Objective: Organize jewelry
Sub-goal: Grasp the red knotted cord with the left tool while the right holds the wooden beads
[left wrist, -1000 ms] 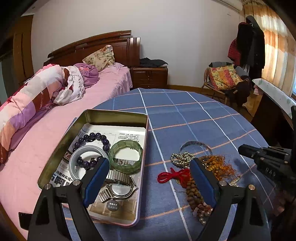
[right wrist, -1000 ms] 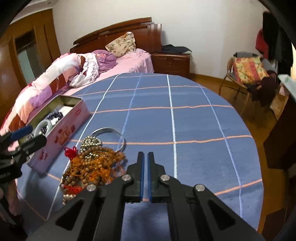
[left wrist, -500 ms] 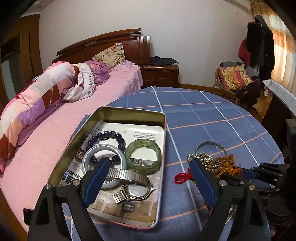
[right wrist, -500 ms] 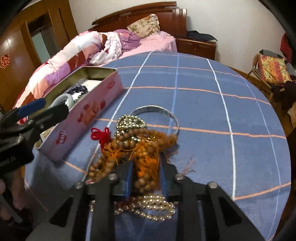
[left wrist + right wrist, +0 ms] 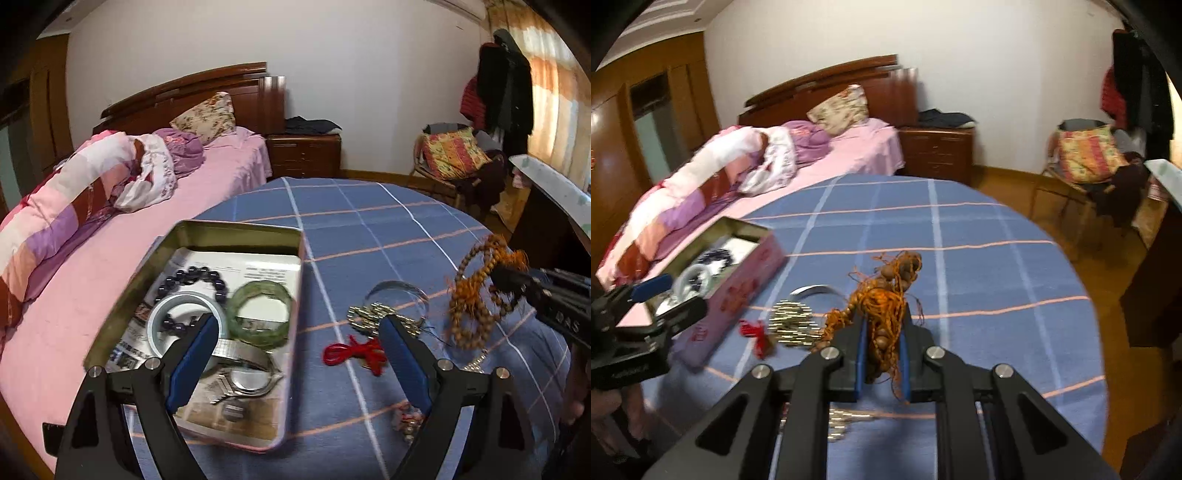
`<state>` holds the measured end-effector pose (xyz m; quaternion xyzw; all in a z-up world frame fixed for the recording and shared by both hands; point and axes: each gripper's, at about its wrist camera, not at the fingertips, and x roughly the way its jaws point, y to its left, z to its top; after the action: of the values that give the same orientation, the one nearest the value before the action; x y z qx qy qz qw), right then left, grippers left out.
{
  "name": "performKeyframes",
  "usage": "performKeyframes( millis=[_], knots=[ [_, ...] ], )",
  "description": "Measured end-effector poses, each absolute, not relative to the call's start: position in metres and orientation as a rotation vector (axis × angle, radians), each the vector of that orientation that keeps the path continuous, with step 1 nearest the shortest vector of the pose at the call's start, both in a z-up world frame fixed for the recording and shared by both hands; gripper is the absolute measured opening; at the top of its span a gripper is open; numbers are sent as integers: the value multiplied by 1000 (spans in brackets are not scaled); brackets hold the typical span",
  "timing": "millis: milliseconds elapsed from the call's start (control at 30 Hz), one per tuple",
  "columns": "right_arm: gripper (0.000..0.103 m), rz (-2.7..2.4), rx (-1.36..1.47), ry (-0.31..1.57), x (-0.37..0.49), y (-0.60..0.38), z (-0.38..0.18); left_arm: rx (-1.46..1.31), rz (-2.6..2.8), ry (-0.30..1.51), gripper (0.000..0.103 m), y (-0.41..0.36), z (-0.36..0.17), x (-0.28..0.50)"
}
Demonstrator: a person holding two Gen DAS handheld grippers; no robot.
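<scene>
Above blue checked tablecloth [image 5: 979, 266], brown wooden bead string [image 5: 886, 317] dangles orange tassels.

- Beside the tin [image 5: 236, 236], the left gripper's right finger [image 5: 404, 363] hides part of the red cord [image 5: 351, 350].
- The right gripper [image 5: 882, 347] hides the lower wooden beads [image 5: 886, 295].
- Bead pile [image 5: 792, 325] by the tin: blurred.

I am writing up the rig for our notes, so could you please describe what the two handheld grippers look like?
Both look alike. The left gripper and right gripper have matte black frames with angular cut-outs and silver round bolts at the joints. Their fingers carry flat blue pads on the inner faces. White lettering marks the side of each body, too blurred to read. No cables or sleeves show.
</scene>
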<state>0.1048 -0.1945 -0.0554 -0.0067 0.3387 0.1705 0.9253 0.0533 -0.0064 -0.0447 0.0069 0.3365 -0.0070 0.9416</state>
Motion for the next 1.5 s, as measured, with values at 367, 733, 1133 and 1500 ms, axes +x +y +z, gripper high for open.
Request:
performKeyframes(
  millis=[367,733,1133,1500],
  knots=[
    [17,352,-34,699,106,-188,-71,133,-90,756,78,-52,-68,67],
    [17,356,-59,676,101,-185,-71,64,-153,886,23,-49,-85,85],
    [17,357,-66,643,97,-182,-68,17,-141,782,0,-36,-66,68],
    [17,348,-59,595,92,-184,-64,17,-136,685,0,-33,-44,59]
  ],
)
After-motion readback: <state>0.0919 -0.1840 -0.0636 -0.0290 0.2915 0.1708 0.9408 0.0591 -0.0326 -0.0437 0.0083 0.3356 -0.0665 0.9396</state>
